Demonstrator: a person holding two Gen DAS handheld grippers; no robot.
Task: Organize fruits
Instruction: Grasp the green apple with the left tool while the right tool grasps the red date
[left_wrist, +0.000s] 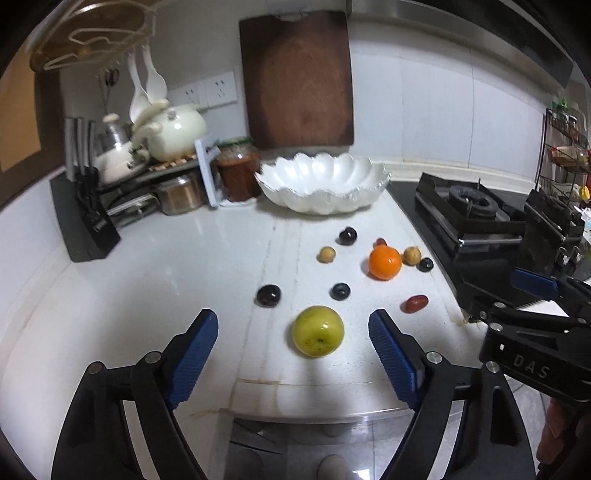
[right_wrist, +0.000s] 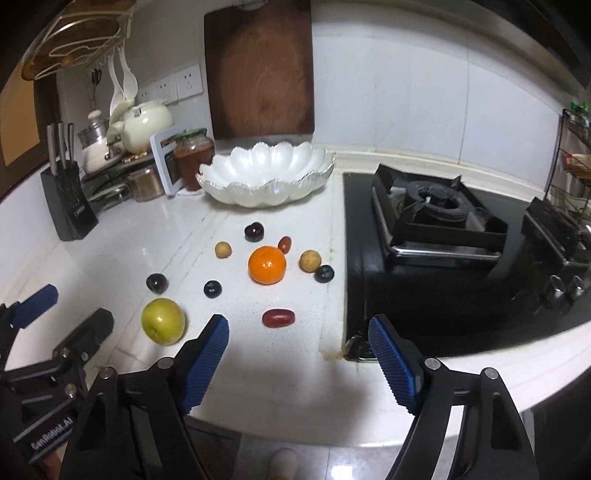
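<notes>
Both claws stand spread and empty above the bench (left_wrist: 147, 266). In the left wrist view the left claw (left_wrist: 293, 334) frames a green apple-like fruit (left_wrist: 318, 336) at lower centre, its pads clear on either side. The right claw (right_wrist: 297, 339) hangs over bare bench in the lower centre of its own view, a red date-like fruit (right_wrist: 279, 318) just beyond it. An orange (right_wrist: 267, 265), dark plums and small tan fruits lie scattered mid-frame; the white scalloped bowl (right_wrist: 236, 192) behind them is empty. Judgement: the green fruit looks firm, smooth and round, likely to roll; grip across its widest girth. The small fruits appear light and bruisable; pinch gently.
</notes>
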